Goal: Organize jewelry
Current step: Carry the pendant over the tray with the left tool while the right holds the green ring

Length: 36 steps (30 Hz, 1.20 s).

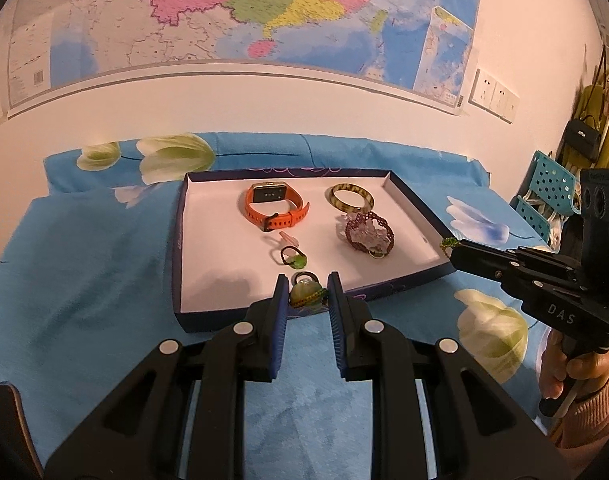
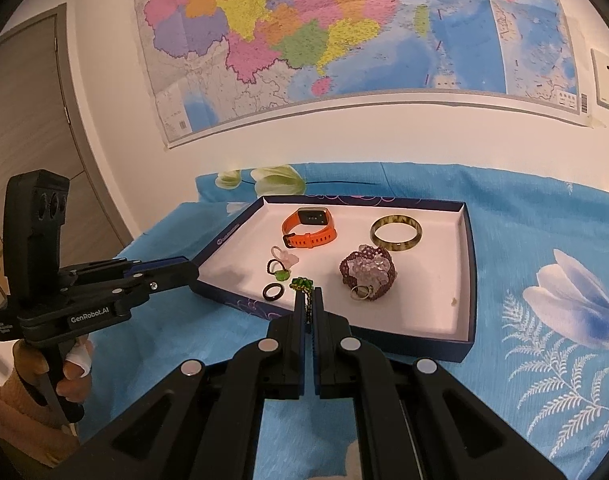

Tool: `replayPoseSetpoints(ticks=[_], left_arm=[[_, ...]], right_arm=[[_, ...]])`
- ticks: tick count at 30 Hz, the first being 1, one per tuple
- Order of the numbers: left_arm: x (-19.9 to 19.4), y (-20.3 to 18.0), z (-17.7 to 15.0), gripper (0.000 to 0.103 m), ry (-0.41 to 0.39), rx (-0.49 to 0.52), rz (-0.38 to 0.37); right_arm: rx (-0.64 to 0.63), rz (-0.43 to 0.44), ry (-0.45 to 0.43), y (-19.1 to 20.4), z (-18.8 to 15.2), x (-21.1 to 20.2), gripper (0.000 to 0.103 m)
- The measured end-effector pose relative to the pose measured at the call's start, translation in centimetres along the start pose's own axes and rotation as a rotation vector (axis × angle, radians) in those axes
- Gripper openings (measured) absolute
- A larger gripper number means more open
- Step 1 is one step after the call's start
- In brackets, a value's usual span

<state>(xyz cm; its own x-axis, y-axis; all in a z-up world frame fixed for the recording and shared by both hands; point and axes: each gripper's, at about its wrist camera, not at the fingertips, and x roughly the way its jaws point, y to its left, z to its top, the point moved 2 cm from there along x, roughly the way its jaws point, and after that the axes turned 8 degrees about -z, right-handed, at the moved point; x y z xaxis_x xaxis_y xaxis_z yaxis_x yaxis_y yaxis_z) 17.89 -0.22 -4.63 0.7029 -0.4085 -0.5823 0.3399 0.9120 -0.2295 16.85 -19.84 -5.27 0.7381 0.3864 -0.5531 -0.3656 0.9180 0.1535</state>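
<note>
Left wrist view: left tool (image 1: 304, 294) stood with its jaws apart over the tray's near rim, a green bead piece (image 1: 306, 296) in the gap; contact with the pads could not be told.
Right wrist view: right tool (image 2: 309, 306) was pinched closed on a green beaded ring (image 2: 302, 284), its head sticking out past the tips above the tray's near edge.
Tray: shallow dark-rimmed tray (image 2: 470, 240) lay on a blue flowered cloth (image 2: 544, 216).
Far side of tray: orange watch (image 2: 309, 229) toward the left, mottled bangle (image 2: 396, 233) toward the right.
Middle: purple beaded bracelet (image 2: 367, 272) with a small metal ring beside it.
Near-left part: pink ring, green-stone ring (image 2: 277, 271), black ring (image 2: 273, 292).
</note>
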Motion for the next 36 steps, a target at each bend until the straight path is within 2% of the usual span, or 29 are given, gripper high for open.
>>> replayPoseSetpoints(ticks=[36], left_arm=[[1.8,1.5,2.2,0.020,-0.004,-0.012,0.008]], right_arm=[[-0.011,-0.012,0.012,-0.2,1.9,2.6,0.002]])
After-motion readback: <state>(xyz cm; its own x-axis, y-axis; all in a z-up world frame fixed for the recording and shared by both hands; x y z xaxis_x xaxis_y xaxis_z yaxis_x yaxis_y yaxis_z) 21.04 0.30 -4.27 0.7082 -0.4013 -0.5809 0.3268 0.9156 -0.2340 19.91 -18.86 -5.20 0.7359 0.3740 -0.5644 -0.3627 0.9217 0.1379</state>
